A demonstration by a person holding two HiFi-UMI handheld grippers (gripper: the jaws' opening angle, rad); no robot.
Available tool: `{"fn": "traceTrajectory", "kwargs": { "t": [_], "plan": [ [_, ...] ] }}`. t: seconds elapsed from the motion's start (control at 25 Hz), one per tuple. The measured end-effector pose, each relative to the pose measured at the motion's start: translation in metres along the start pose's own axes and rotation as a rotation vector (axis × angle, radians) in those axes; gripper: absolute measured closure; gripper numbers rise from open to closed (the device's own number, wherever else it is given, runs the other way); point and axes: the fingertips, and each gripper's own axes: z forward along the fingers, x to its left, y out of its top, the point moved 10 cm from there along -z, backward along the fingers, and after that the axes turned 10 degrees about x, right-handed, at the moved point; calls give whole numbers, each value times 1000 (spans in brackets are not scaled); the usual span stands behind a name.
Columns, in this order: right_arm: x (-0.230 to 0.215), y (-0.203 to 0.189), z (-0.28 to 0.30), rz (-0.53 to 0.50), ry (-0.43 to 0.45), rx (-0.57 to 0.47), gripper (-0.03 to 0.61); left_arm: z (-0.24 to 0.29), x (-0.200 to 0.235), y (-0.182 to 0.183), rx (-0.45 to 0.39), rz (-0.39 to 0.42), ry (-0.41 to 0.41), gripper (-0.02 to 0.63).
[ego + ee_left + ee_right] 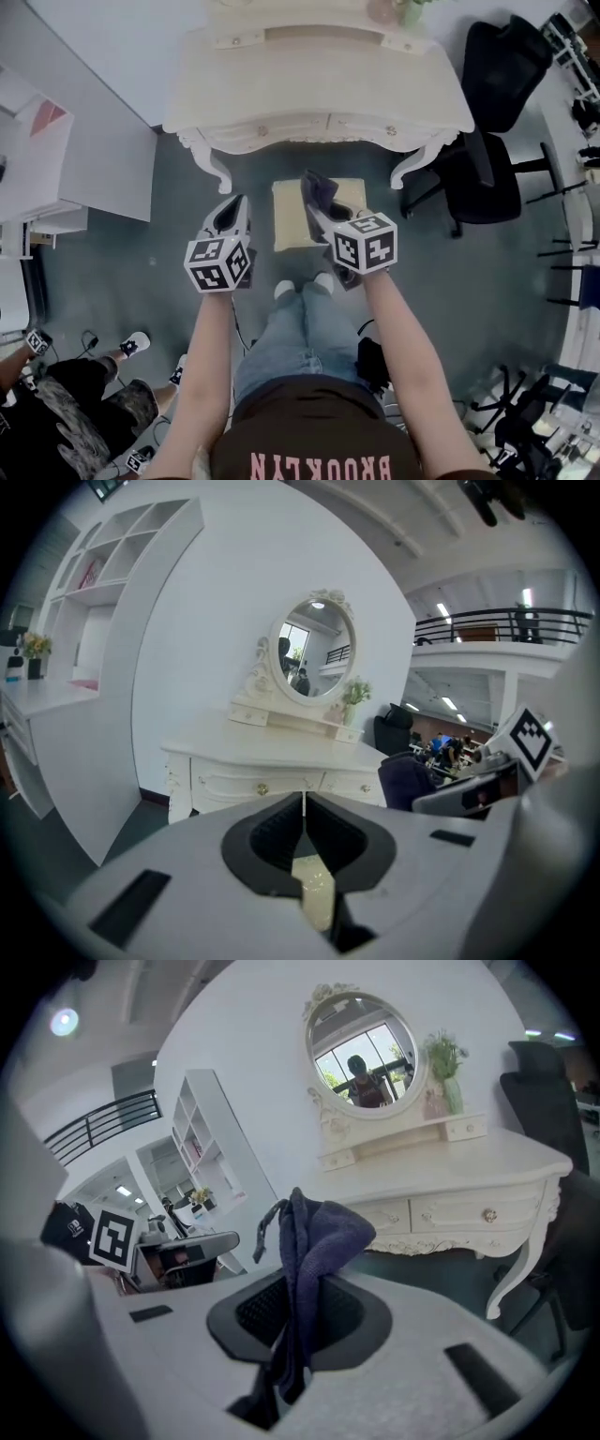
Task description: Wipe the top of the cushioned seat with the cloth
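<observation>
The right tongs [296, 1321] clamp the dark purple fabric cloth [319, 1232], leaving a fold protruding forward as the wiping face. The left tongs [303, 825] are closed on nothing and held aside. The cream square cushioned seat [289, 223] sits below both, in front of the white counter [319, 89].

Cloth [317, 1232]: dark bluish-purple, soft, bunched into folds.
Cloth hold: pinched between the closed jaws of the right hand-held gripper [300, 1299]; a rumpled fold stands up above the jaws and an end hangs below them.
Cloth place: in the head view it lies over the seat's right part; whether they touch cannot be told.
Seat [289, 217]: pale cream, square, padded top lying flat.
Seat place: on the grey floor [187, 202], just before the white dressing table [319, 84], between its front legs.
</observation>
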Motion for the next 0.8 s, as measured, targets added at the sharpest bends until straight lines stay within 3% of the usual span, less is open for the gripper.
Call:
{"fn": "traceTrajectory", "kwargs": {
  "t": [0.32,0.56,0.8],
  "plan": [
    [-3,20,-83,-88,-103,-176,540,-21,-48,46,-115,110,-71,604],
    [-1,32,-147,-187,-258,-332,540,-40,-73,83,-254,149,-103,604],
    [10,44,-201,-282,-353,-491,540,-59,-90,118,-371,232,-109,604]
  ]
}}
